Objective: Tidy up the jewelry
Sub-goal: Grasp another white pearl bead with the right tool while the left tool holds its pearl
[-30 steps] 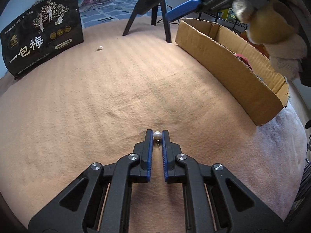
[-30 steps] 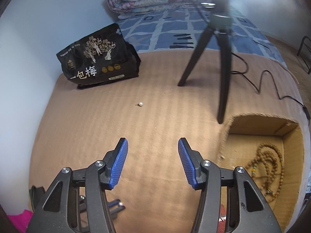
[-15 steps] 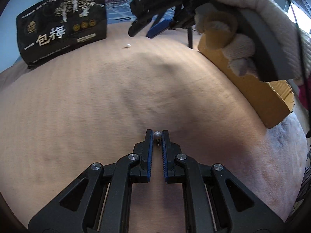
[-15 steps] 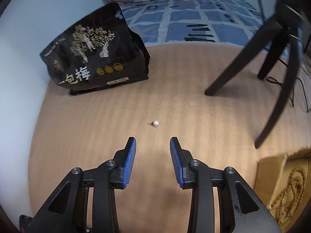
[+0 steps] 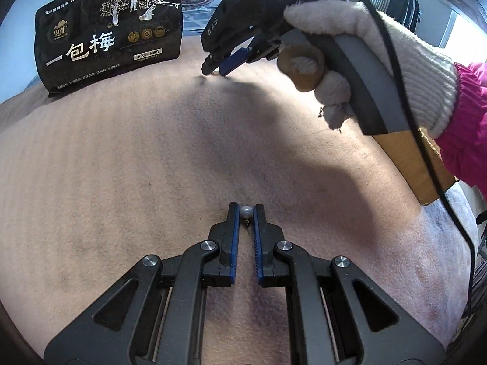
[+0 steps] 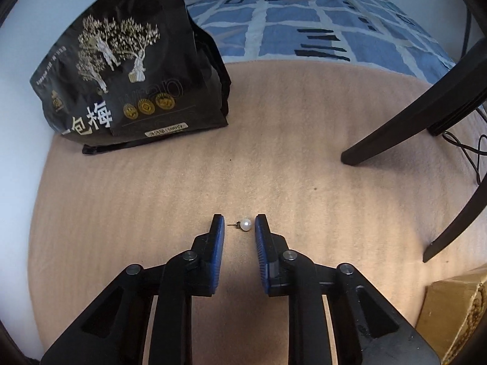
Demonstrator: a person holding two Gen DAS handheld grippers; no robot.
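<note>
Left gripper [image 5: 246,213]: nearly closed, its blue-padded fingers pinching a pearl earring [image 5: 246,212] at the very tips — the pearl sits between the pads and its post hangs down into the gap.

Right gripper [image 6: 239,224]: spread narrowly, fingertips down at the blanket on either side of a second pearl earring [image 6: 245,224], not yet touching it.

Second pearl earring: lies on the tan blanket [image 6: 274,158] with the pearl close to the right-side finger and the thin post pointing toward the left-side finger.

Right hand [image 5: 365,51]: in a white knit glove with a pink sleeve, wrapped round the gripper handle; seen from the left wrist camera, the tool tips press into the blanket just beside the black bag.

Black bag [image 6: 127,76]: stands at the far left of the blanket, printed with gold trees and white Chinese characters.

Cardboard box [image 6: 456,313]: at the lower right edge of the right wrist view — a string of brown beads [image 6: 474,310] shows inside it.

Tripod legs [image 6: 411,124]: black, planted on the blanket to the right.

Background: a blue-and-white checked cover [image 6: 304,27] beyond the blanket.
</note>
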